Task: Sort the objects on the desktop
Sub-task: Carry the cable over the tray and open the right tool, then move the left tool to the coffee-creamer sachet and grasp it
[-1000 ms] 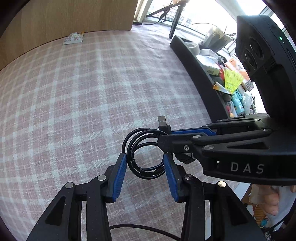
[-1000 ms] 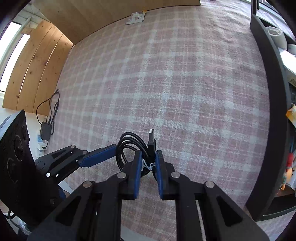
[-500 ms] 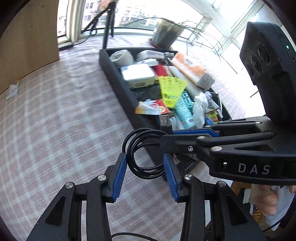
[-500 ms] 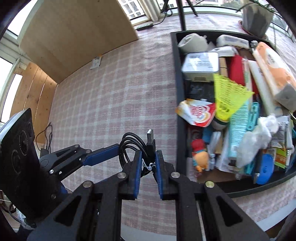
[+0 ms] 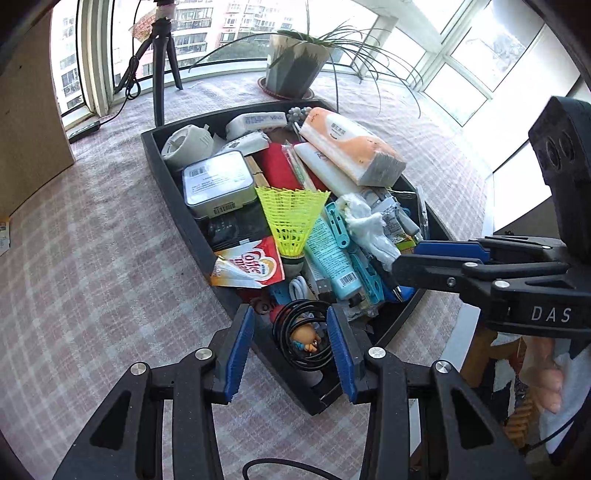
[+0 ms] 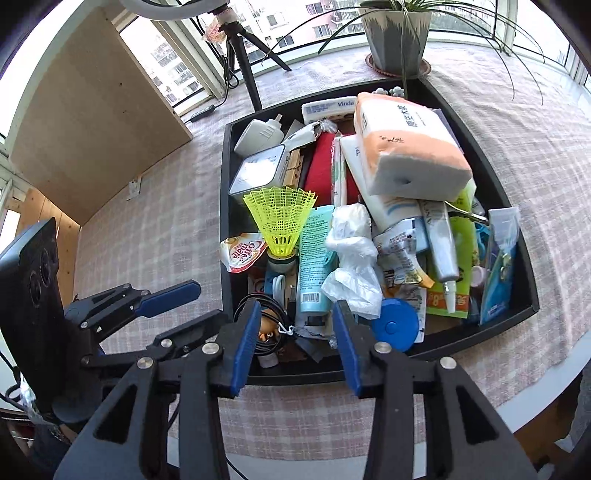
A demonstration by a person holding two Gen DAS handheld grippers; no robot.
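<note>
Lying in the near corner of the black tray [image 5: 173,184], on top of a small orange figure, the coiled black cable [image 5: 295,336] rests flat, just ahead of the left gripper [image 5: 290,350]. Its blue fingers [image 5: 240,350] stand apart on each side of the coil without touching it. The right gripper [image 6: 293,341] is also spread wide and holds nothing; the left one seems nearer.

The tray [image 6: 226,236] sits on the table [image 6: 155,236] in the frame's centre. The coiled cable [image 6: 271,343] lies in its lower left corner (on a small figure [image 6: 267,325]). The shuttlecock [image 6: 282,218] stands above it, the tissue pack [image 6: 406,151] at upper right, the plant pot [image 6: 397,33] behind the tray.
</note>
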